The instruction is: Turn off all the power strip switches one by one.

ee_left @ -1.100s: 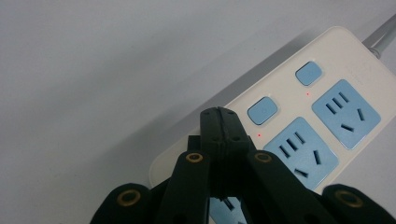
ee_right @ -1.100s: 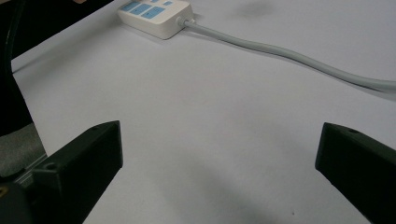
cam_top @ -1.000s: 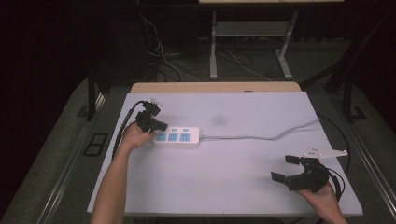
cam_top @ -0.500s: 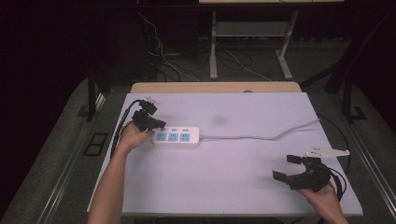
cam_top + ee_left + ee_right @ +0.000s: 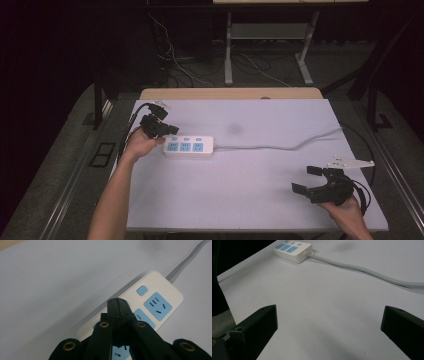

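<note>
a pale grey-white table (image 5: 260, 200) carries a white power strip (image 5: 189, 145) with blue sockets, lying flat at about nine o'clock of the tabletop. its grey cable (image 5: 280, 147) runs along the surface toward three o'clock and off the table's edge.

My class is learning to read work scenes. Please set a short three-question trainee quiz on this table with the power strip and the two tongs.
1. True or false: the left tongs are shut.
2. Which tongs are nearer the power strip? A left, B right.
3. What leaves the strip toward the table's right side?

Key:
1. True; jaws pressed together, nothing between them.
2. A; the right tongs stand open, far off near the table's front right.
3. Its grey cable.
</note>
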`<state>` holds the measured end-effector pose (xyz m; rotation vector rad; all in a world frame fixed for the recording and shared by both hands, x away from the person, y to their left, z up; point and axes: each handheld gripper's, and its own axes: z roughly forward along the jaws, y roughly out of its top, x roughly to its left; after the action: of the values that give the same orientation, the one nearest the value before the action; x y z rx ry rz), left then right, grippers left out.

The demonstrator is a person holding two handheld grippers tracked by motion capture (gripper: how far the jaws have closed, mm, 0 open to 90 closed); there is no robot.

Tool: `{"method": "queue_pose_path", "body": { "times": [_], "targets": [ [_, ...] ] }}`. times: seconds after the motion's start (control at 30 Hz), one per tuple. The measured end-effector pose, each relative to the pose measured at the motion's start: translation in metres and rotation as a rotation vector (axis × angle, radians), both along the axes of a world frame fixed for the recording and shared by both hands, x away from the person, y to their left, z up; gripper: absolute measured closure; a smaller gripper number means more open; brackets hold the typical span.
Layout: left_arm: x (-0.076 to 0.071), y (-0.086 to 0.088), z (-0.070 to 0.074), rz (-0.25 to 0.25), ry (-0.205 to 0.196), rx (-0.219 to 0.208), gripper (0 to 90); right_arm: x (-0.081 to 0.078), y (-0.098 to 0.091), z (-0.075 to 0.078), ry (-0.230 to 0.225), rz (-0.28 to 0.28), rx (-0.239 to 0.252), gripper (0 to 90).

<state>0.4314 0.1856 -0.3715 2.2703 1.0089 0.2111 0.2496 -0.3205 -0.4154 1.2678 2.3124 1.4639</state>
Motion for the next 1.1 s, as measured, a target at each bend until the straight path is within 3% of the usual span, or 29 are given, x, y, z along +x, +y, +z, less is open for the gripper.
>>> {"method": "queue_pose_path", "body": {
  "times": [0.47,1.1],
  "targets": [
    [0.001,-0.014,0.01,-0.046,-0.017,-0.003,89.3,0.0,0.001,0.0,0.002,0.004,-0.001,0.6],
    [0.009,-0.027,-0.006,-0.07,0.006,0.02,89.3,0.0,0.001,-0.001,0.003,0.006,-0.006,0.6]
  ]
}}
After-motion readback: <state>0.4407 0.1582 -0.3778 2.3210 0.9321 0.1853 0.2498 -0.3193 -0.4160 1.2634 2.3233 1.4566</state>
